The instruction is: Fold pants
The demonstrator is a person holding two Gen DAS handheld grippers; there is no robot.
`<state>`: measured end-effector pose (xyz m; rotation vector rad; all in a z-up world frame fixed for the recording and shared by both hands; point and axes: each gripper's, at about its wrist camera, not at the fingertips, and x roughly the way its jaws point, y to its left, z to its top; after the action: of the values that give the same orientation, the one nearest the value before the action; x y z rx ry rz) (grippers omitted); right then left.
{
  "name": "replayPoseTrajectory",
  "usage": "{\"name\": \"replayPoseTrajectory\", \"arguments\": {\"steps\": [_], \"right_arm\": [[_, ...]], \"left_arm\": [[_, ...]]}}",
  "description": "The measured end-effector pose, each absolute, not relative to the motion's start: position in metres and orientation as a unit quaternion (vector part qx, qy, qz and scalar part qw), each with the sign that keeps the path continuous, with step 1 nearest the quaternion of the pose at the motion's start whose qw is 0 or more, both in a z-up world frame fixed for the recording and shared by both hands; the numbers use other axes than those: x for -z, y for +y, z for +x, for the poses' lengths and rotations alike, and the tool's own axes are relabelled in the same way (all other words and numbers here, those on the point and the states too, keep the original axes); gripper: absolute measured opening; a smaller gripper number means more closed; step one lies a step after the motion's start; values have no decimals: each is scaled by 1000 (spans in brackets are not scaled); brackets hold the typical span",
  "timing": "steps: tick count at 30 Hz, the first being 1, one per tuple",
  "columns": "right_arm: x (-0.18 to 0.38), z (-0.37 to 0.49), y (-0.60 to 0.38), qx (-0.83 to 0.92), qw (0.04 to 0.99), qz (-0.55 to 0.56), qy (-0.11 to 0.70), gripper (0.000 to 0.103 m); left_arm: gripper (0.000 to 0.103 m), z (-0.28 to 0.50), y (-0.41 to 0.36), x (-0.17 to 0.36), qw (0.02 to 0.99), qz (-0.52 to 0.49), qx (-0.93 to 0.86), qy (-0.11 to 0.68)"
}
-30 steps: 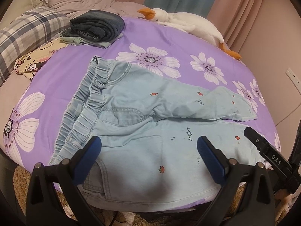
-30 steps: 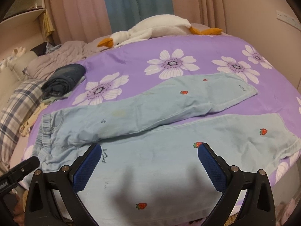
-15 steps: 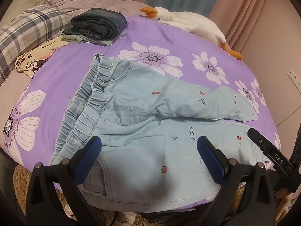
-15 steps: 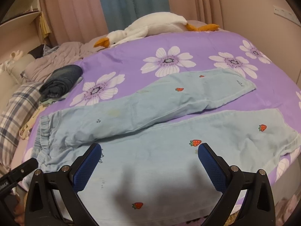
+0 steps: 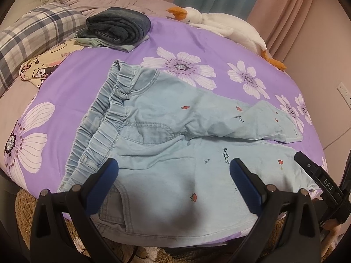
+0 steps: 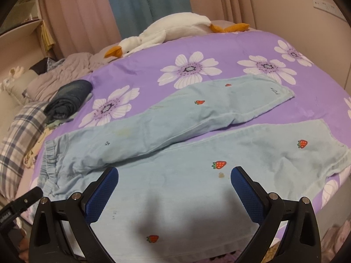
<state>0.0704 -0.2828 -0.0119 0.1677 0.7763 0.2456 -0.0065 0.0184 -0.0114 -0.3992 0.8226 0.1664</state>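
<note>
Light blue pants with small strawberry prints lie spread on the purple flowered bedspread. The elastic waistband is at the left, and both legs run to the right, the far leg angled over the near one. My left gripper hovers open above the hip and pocket area near the bed's front edge. My right gripper hovers open over the near leg of the pants. Neither holds anything. The right gripper's tip shows at the right edge of the left wrist view.
A folded stack of dark jeans rests at the back left, beside a plaid pillow and a cartoon-print cloth. A white goose plush lies along the far edge by the curtains. A shaggy rug is below the bed.
Both grippers have moved slightly forward and lower toward the pants, which appear larger now. The pants have not moved and both jaws stay open.
</note>
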Motion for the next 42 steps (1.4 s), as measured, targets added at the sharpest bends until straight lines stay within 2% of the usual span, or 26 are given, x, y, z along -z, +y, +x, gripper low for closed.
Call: {"name": "replayPoseTrajectory", "arguments": {"steps": [7,16,22,28,31,36,37,38,40,42], "right_arm": [[12,73,-298,-108,915,94,377,102],[19,85,-367,-22,917,125,378,102],[25,88,-414,32,909,159,383,96],[36,90,-434,44,899,184,395,93],[45,90,-441,32,888,203,411,85],[62,88,-464,71,874,220,427,85],[63,87,-470,77,872,226,427,84],[65,86,-474,82,871,229,428,85],[67,85,-482,93,868,235,427,84],[69,86,-490,97,866,243,426,84]], "left_arm": [[101,-14,35,8,894,-197,-105,388],[101,-48,112,18,862,-248,-225,381],[98,-69,133,45,823,-303,-226,424],[85,-72,121,62,806,-331,-183,455],[79,-71,117,72,794,-367,-145,461],[66,-64,108,75,800,-357,-143,461],[57,-62,108,74,804,-359,-138,454],[42,-61,109,73,808,-364,-132,445],[25,-60,111,73,808,-380,-117,434],[20,-55,114,74,810,-386,-119,425]]}}
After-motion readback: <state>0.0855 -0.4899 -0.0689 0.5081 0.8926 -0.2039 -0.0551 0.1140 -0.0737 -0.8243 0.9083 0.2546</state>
